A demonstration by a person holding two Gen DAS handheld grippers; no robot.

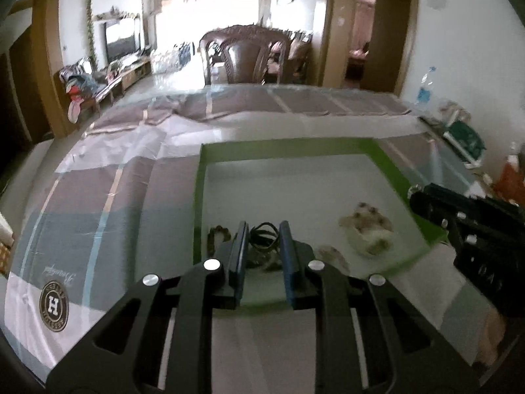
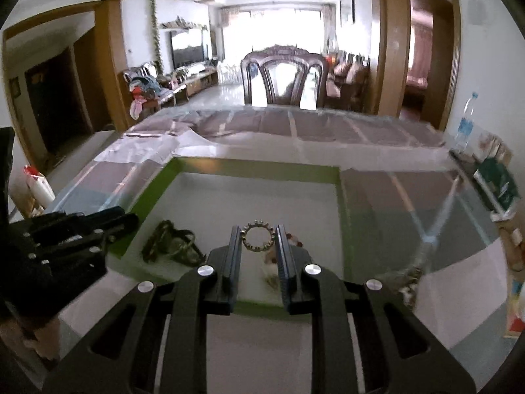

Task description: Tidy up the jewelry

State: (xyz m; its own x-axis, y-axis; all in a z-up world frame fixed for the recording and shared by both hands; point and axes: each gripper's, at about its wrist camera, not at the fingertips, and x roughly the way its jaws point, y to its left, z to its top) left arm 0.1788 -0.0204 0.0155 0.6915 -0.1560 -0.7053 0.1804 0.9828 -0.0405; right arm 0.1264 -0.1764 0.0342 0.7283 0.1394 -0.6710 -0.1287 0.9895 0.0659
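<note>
A beaded ring-shaped bracelet (image 2: 258, 237), a small circle of pale metallic beads, sits upright between the two fingers of the right gripper (image 2: 258, 241); the fingers press on its left and right sides and hold it just above the tray (image 2: 341, 193). The tray is a shallow rectangle with a bright green rim and a smooth pale grey floor. On its floor, left of the held bracelet, lies a dark tangle of jewelry (image 2: 172, 242) made of looped cords and brownish beads. Just beside the right finger, a reddish and pale beaded piece (image 2: 297, 241) is partly hidden behind it.

From the left wrist view, the left gripper (image 1: 262, 241) points over the near edge of the tray, its flat blue-edged fingers apart with an open gap between them. The dark cord tangle (image 1: 264, 233) lies on the tray floor, seen through that gap; whether the fingers touch it cannot be told. A brown beaded piece (image 1: 218, 234) lies just left of the left finger. Further right on the tray floor rests a blurred, cream and tan heap (image 1: 369, 226), and a smaller pale piece (image 1: 333, 254) lies near it.

The tray stands on a desk (image 1: 98, 197) covered by a glossy cloth with broad grey, mauve and white bands under clear plastic. A round badge with the letter H (image 1: 53, 305) is printed on the cloth. A carved dark wooden chair (image 2: 283, 77) stands at the far side.
</note>
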